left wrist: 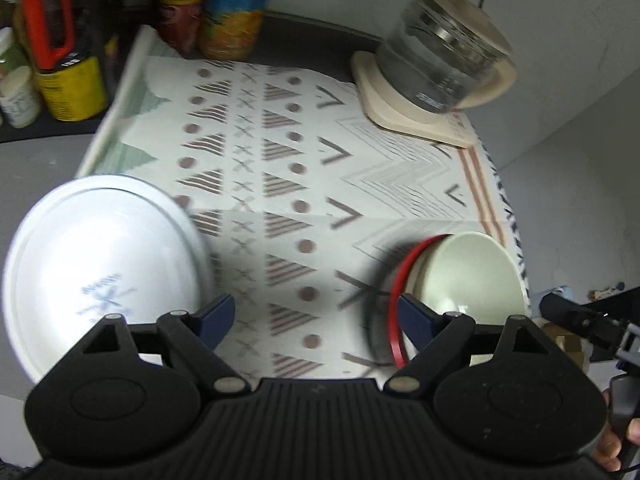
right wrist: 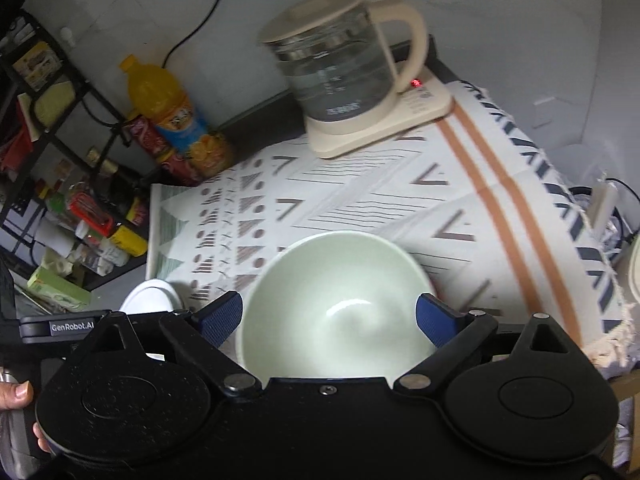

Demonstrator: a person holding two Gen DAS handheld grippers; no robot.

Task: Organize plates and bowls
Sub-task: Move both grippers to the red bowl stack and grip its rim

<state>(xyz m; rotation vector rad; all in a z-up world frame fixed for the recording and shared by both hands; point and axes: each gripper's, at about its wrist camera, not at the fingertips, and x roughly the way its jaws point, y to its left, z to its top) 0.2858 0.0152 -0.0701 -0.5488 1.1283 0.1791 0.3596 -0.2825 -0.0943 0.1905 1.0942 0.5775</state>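
The right gripper (right wrist: 329, 318) hovers with its blue pads spread wide, one on each side of the pale green bowl (right wrist: 336, 300), not clearly touching it. The bowl sits near the front right of the patterned cloth (right wrist: 360, 200) on the bench, and in the left wrist view it appears to rest on a plate with a red rim (left wrist: 398, 304). The left gripper (left wrist: 316, 318) is also wide apart and empty, over bare cloth, with a white plate (left wrist: 104, 264) just to its left at the cloth's edge.

The bowl looks glazed and stiff, probably ceramic: fairly heavy, slippery, and likely to chip if dropped. The rim seems the best hold, one finger inside and one outside the wall, since the body looks too wide to span securely. The white plate is flat and thin-edged, so it would need a pinch at its rim.

A glass kettle (right wrist: 340, 68) on its base stands at the back, well apart, and bottles (right wrist: 172, 116) crowd the back left corner. Nothing blocks the bowl.
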